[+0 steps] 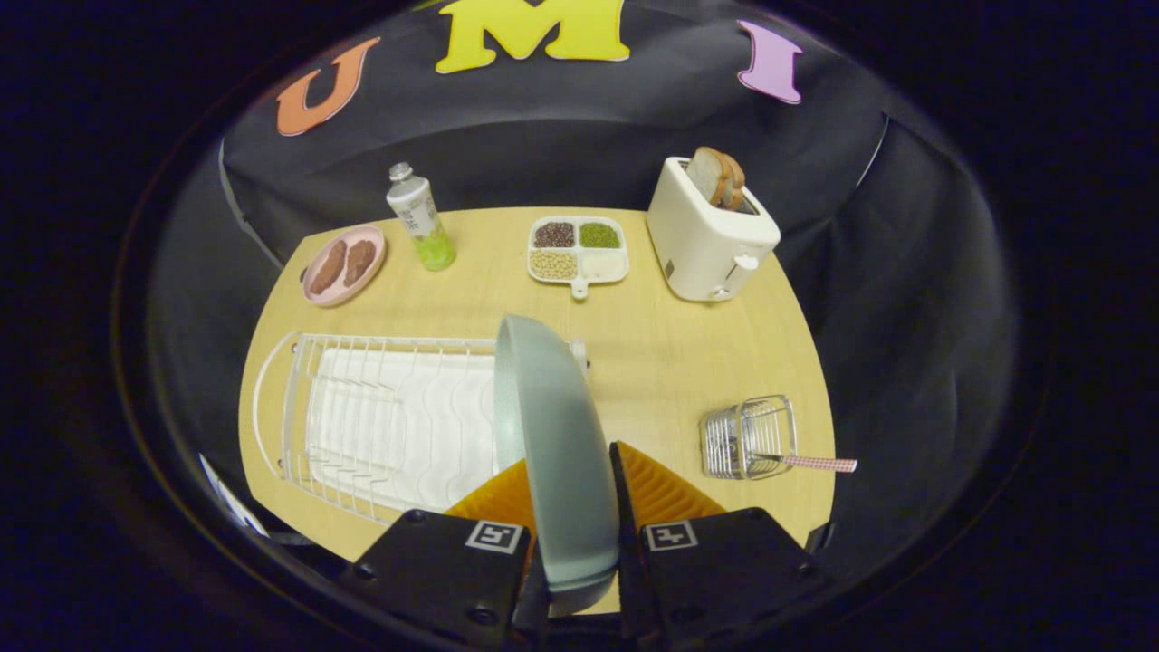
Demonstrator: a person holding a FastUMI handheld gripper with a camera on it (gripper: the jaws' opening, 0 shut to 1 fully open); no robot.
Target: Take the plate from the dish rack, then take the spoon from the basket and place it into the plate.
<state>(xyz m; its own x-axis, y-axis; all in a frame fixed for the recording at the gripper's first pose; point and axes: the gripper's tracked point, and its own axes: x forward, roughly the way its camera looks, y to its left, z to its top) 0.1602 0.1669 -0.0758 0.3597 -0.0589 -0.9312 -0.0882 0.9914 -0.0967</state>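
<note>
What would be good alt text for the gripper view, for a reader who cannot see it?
The gripper is shut on a grey-green plate, held on edge above a wooden table beside a white dish rack. To the right, a spoon sticks out of a wire basket; a toaster stands beyond.

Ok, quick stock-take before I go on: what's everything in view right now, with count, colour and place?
plate: 1, grey-green, on edge between the fingers, in front of the rack
dish rack: 1, white wire, near left of the table
basket: 1, silver wire, lying on its side, right of the fingers
spoon: 1, checked pink handle sticking out of the basket
toaster: 1, white, far right, bread in it
divided tray: 1, white, four grain fills, far middle
bottle: 1, green and white, far left
pink plate: 1, brown food on it, far left
table: 1, light wood
gripper: 1, orange fingers, shut on the plate
</note>
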